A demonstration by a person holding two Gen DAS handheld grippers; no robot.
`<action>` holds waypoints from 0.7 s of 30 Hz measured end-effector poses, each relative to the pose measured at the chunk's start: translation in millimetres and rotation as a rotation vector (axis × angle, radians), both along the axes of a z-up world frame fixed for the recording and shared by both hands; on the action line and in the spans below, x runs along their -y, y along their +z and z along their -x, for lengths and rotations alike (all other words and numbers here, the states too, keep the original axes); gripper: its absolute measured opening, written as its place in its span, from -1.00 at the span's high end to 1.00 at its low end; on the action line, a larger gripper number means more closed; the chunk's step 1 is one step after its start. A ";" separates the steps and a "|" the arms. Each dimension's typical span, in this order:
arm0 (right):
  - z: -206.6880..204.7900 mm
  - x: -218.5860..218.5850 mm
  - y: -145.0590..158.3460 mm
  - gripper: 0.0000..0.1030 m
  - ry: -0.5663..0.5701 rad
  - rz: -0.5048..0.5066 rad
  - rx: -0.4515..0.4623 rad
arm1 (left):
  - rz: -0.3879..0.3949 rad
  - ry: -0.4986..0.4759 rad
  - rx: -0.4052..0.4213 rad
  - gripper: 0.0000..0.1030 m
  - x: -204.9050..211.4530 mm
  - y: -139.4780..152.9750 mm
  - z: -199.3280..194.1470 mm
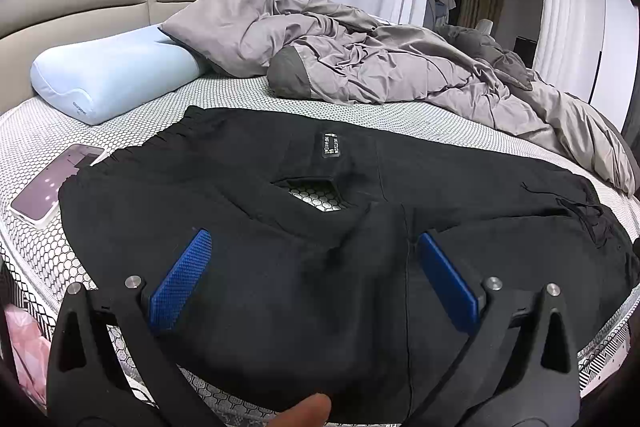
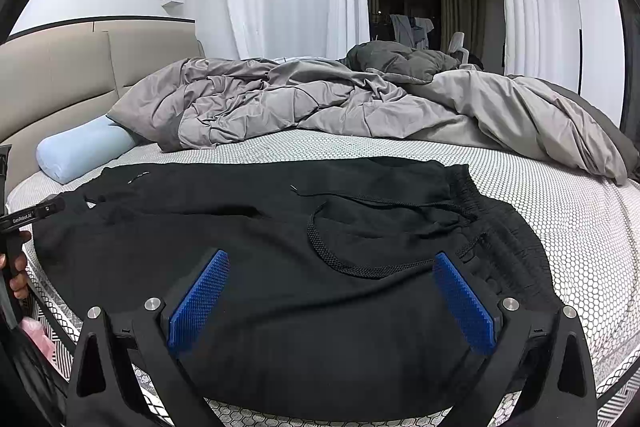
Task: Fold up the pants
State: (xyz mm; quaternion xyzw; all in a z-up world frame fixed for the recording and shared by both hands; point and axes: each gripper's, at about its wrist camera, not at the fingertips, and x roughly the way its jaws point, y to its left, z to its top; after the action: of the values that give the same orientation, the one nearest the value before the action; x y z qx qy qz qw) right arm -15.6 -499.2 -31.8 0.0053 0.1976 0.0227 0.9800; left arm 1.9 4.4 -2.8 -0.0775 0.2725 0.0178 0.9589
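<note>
Left gripper point(image 1: 314, 247) is spread wide with nothing in it, hovering over the near edge of the black pants point(image 1: 320, 195); right gripper point(image 2: 332, 267) is the same, wide and empty. The pants lie flat on the mattress point(image 1: 240, 95), long axis running left-right, waistband with drawstring point(image 2: 360, 267) toward the right, closest to the right gripper. Hard to tell where the leg cuffs end; black folds blur together, and the near hem's cut off.
</note>
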 end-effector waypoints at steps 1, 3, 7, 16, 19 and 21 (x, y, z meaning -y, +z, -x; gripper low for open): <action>0.0 0.0 0.0 -1.00 0.000 0.000 0.000 | 0.000 0.000 0.000 -0.99 0.1 0.1 -0.1; 0.0 -0.5 0.2 -1.00 0.000 0.000 0.000 | 0.001 0.000 0.000 -0.99 0.0 0.1 0.0; -0.3 -1.7 0.4 -1.00 0.000 0.000 0.001 | 0.000 0.000 -0.001 -0.99 0.0 0.2 -0.1; -0.6 3.7 0.0 -1.00 0.001 0.000 0.002 | 0.000 0.000 0.001 -0.99 0.0 0.8 -0.4; 0.0 3.8 0.4 -1.00 0.000 -0.001 0.002 | 0.000 0.000 0.001 -0.99 -0.1 0.8 -0.4; 0.3 3.0 0.6 -1.00 -0.002 0.001 0.003 | 0.000 0.000 0.001 -0.99 -0.1 0.8 -0.4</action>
State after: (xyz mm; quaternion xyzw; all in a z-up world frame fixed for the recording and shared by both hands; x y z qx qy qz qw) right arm -15.9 -502.2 -31.3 0.0050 0.1962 0.0214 0.9803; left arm 2.2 4.5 -2.0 -0.0774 0.2719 0.0177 0.9591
